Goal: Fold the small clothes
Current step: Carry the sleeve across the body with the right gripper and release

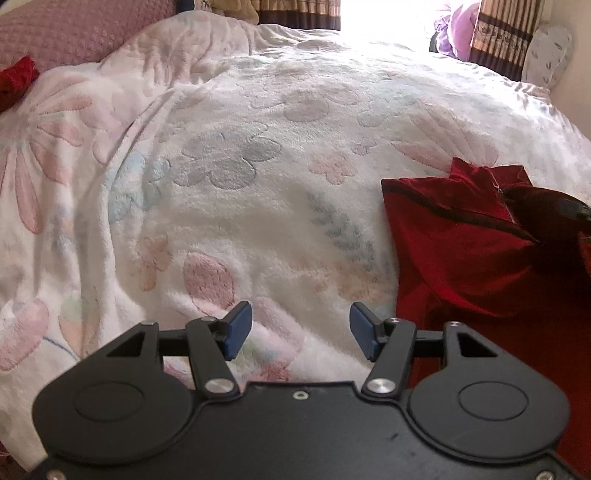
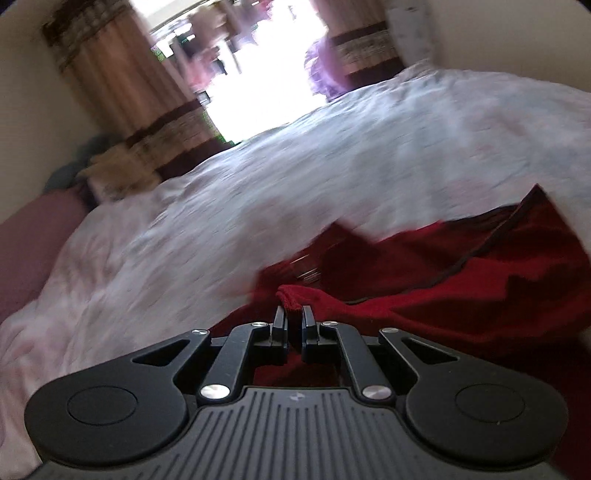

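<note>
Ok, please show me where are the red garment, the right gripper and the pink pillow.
red garment (image 1: 461, 251): left wrist view, on its flat front panel.
right gripper (image 2: 294, 317): right wrist view, between its fingertips, shut on a red cloth edge.
pink pillow (image 1: 74, 33): left wrist view, on its textured face.

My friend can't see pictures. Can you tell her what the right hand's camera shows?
The right tool is pinched shut on a fold of a red garment lying on a white flowery blanket. Behind are brown curtains and a bright window; the picture is blurry.
</note>
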